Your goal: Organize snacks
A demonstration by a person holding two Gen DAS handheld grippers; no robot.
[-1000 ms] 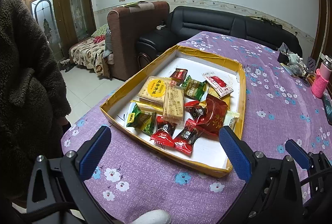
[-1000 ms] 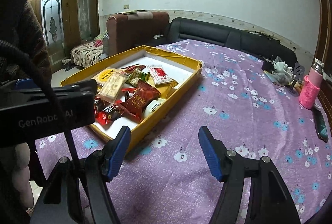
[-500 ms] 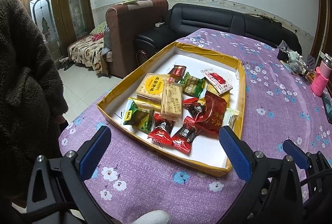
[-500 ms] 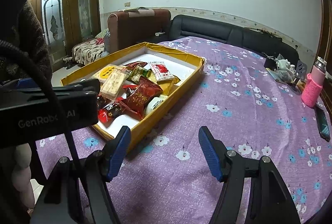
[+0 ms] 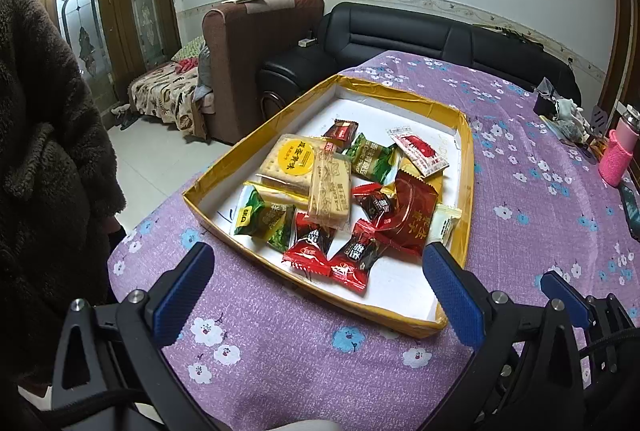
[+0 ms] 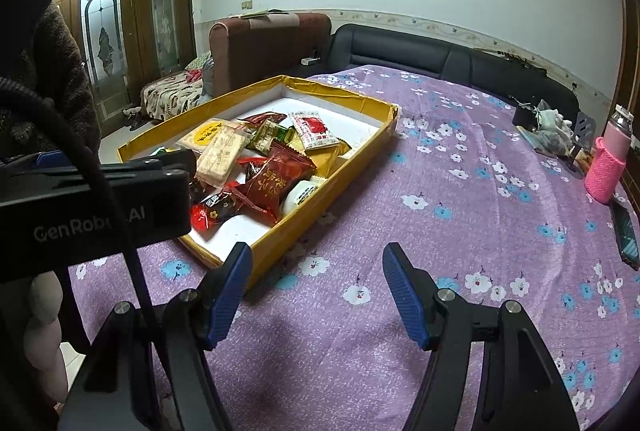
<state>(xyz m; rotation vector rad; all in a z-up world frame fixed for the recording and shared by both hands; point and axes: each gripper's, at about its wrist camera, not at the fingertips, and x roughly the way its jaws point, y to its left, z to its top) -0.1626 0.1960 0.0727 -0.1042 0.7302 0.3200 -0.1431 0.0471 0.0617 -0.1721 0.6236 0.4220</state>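
A shallow yellow-rimmed tray (image 5: 466, 167) with a white floor lies on the purple flowered tablecloth and also shows in the right wrist view (image 6: 352, 161). It holds several wrapped snacks: cracker packs (image 5: 294, 161), green packets (image 5: 370, 161), red candies (image 5: 354, 257) and a large dark red packet (image 5: 412, 211), which the right wrist view (image 6: 272, 179) also shows. My left gripper (image 5: 316, 283) is open and empty just before the tray's near edge. My right gripper (image 6: 318, 289) is open and empty over the cloth, right of the tray's near corner.
A pink bottle (image 6: 610, 159), a dark phone (image 6: 626, 227) and small clutter (image 6: 548, 131) sit at the table's far right. A black sofa (image 5: 420, 35) and brown armchair (image 5: 256, 47) stand behind. A person in a dark fleece coat (image 5: 44, 151) stands at the left.
Both grippers have drawn back and risen slightly, so the tray sits a little farther off in both views. Both stay open. The snacks have not moved.
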